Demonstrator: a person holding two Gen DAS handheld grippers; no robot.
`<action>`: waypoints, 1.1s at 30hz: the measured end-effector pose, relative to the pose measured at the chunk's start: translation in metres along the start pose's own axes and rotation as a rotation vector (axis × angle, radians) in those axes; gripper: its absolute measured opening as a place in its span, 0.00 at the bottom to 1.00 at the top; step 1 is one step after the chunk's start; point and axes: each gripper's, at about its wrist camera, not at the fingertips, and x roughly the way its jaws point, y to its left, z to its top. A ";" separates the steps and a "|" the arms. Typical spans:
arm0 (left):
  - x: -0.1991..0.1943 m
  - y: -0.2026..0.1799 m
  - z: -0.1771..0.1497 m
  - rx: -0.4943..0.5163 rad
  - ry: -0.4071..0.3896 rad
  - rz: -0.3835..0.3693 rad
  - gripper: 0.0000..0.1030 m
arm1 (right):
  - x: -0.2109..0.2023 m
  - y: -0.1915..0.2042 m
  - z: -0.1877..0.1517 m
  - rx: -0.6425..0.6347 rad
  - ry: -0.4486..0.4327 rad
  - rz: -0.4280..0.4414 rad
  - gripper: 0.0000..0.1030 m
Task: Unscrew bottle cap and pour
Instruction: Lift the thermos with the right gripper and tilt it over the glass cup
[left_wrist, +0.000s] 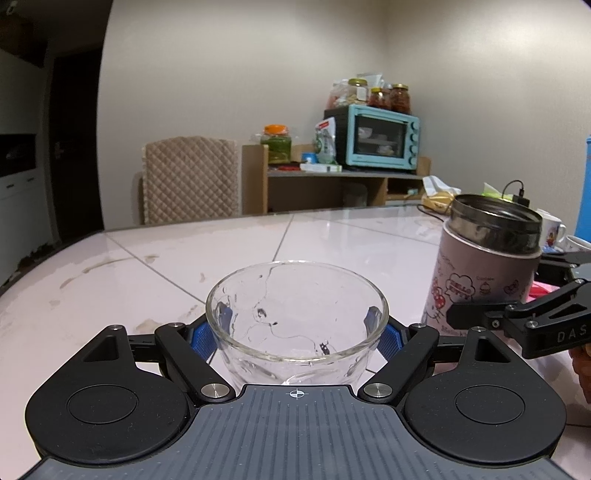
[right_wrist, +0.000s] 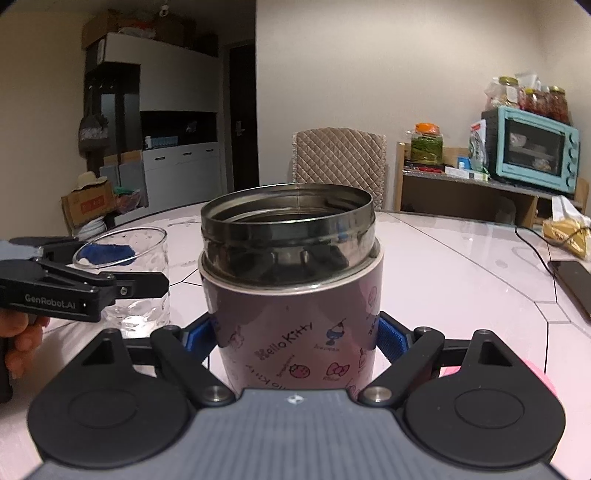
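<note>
Left wrist view showed the left gripper (left_wrist: 297, 326) clamped on a clear glass cup (left_wrist: 297, 317), its blue pads (left_wrist: 389, 341) pressed against the cup wall on both sides. The cup stood upright on the pale tiled table (left_wrist: 184, 251), and no liquid could be made out inside it. To the right, the flask (left_wrist: 487, 266) (pink, with Hello Kitty print and an uncapped steel mouth) leaned slightly toward the cup, near it but apart from it. Right wrist view showed the right gripper (right_wrist: 297, 338) closed on the flask (right_wrist: 295, 295) around its lower body, one blue pad on each side. The steel rim was open, with no cap on it; whether the flask held liquid could not be told. The cup (right_wrist: 129, 273) appeared at left, held in the other tool. A phone (right_wrist: 574, 280) lay on the table at the far right, and a turquoise toaster oven (right_wrist: 535, 151) stood on a shelf behind
</note>
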 end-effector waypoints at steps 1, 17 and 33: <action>0.000 0.000 0.000 0.003 0.000 -0.008 0.84 | -0.001 0.002 0.001 -0.020 -0.004 -0.001 0.85; -0.002 -0.012 -0.005 0.055 0.004 -0.166 0.84 | -0.013 0.037 0.015 -0.379 -0.058 -0.073 0.85; -0.002 -0.018 -0.013 0.092 -0.002 -0.235 0.84 | -0.010 0.082 0.000 -0.724 -0.070 -0.163 0.85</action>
